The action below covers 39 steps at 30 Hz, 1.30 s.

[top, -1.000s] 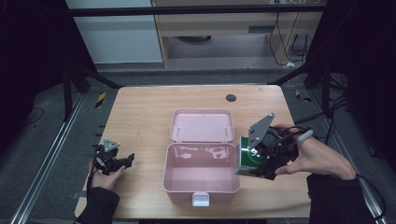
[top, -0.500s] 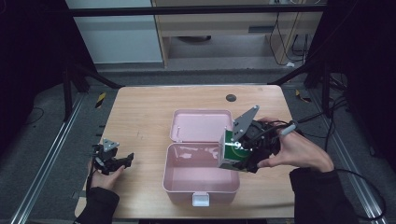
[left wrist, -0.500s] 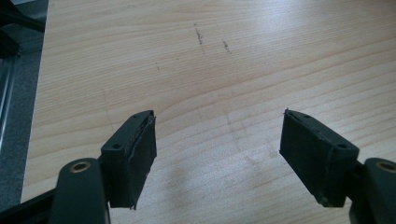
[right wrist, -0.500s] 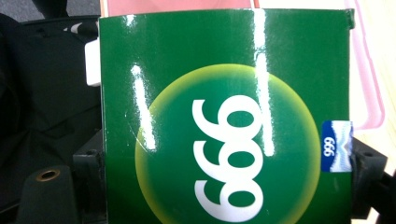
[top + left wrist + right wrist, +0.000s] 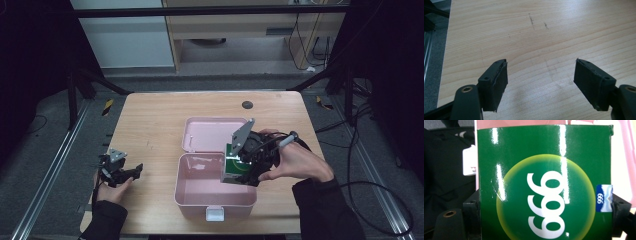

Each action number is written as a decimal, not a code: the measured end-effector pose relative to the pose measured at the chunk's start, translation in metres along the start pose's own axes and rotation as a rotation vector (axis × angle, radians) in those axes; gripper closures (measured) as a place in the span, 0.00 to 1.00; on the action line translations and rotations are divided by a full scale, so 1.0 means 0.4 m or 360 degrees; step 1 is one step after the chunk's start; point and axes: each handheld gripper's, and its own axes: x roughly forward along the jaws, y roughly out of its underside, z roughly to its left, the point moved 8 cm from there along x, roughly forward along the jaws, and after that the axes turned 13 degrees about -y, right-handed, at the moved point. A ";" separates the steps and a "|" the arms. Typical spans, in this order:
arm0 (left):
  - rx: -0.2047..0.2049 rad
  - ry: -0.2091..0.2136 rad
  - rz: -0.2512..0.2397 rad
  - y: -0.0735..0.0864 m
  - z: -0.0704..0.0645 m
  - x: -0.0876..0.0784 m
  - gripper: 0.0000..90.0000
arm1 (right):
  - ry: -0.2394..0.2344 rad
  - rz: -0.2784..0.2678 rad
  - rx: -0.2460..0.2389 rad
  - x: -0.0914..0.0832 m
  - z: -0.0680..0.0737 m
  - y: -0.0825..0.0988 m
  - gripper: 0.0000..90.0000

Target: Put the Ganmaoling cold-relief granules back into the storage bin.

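The right gripper (image 5: 240, 167) pinches a green box (image 5: 235, 169) between its jaws – a glossy carton with a yellow-green circle and white digits (image 5: 546, 205) – over the right side of the open pink case (image 5: 200, 197), whose lid (image 5: 212, 132) lies back on the table (image 5: 150, 120); the left gripper (image 5: 131, 171) rests at the table's left edge, jaws spread wide over bare wood, holding nothing.

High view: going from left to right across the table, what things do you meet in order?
Left tool → pink box → green carton → right tool → right hand.
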 end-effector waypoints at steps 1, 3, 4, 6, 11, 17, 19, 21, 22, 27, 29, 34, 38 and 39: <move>0.0000 0.0000 -0.0001 0.000 0.000 0.000 0.29 | -0.0004 0.0004 0.0001 0.007 0.000 -0.001 0.18; 0.0000 0.0000 -0.0002 0.000 0.000 -0.001 0.29 | -0.0020 0.0010 -0.0003 0.019 -0.001 -0.002 0.18; 0.0000 0.0000 -0.0002 0.000 0.000 -0.001 0.29 | -0.0020 0.0010 -0.0003 0.019 -0.001 -0.002 0.18; 0.0000 -0.0001 -0.0002 -0.001 0.001 -0.001 0.29 | -0.0028 0.0025 -0.0008 0.031 -0.002 0.000 0.18; 0.0005 -0.0002 0.0001 0.000 -0.001 0.000 0.29 | -0.0023 0.0081 -0.0013 0.066 -0.004 0.011 0.18; 0.0002 -0.0003 -0.0001 0.000 0.001 0.000 0.29 | -0.0045 0.0099 -0.0024 0.091 -0.006 0.006 0.18; 0.0003 -0.0004 -0.0001 0.000 0.001 0.000 0.29 | -0.0051 0.0117 -0.0031 0.101 -0.008 0.007 0.18; 0.0003 -0.0003 0.0000 0.000 0.001 0.000 0.29 | -0.0058 0.0130 -0.0029 0.107 -0.007 0.008 0.18; 0.0003 -0.0004 -0.0001 0.000 0.001 0.000 0.29 | -0.0071 0.0140 -0.0038 0.117 -0.007 0.008 0.18; 0.0002 -0.0003 -0.0001 0.000 0.002 -0.001 0.29 | -0.0086 0.0153 -0.0040 0.134 -0.008 0.009 0.18; 0.0003 -0.0003 -0.0001 0.000 0.002 -0.001 0.29 | -0.0102 0.0124 -0.0027 0.142 -0.011 0.014 0.18; 0.0005 -0.0003 0.0000 0.000 0.000 0.000 0.29 | -0.0119 0.0133 -0.0023 0.159 -0.012 0.032 0.18; 0.0007 -0.0002 0.0003 0.000 0.000 0.002 0.29 | -0.0127 0.0139 -0.0005 0.177 -0.015 0.046 0.18; 0.0007 -0.0002 0.0003 0.000 0.000 0.002 0.29 | -0.0127 0.0139 -0.0005 0.177 -0.015 0.046 0.18</move>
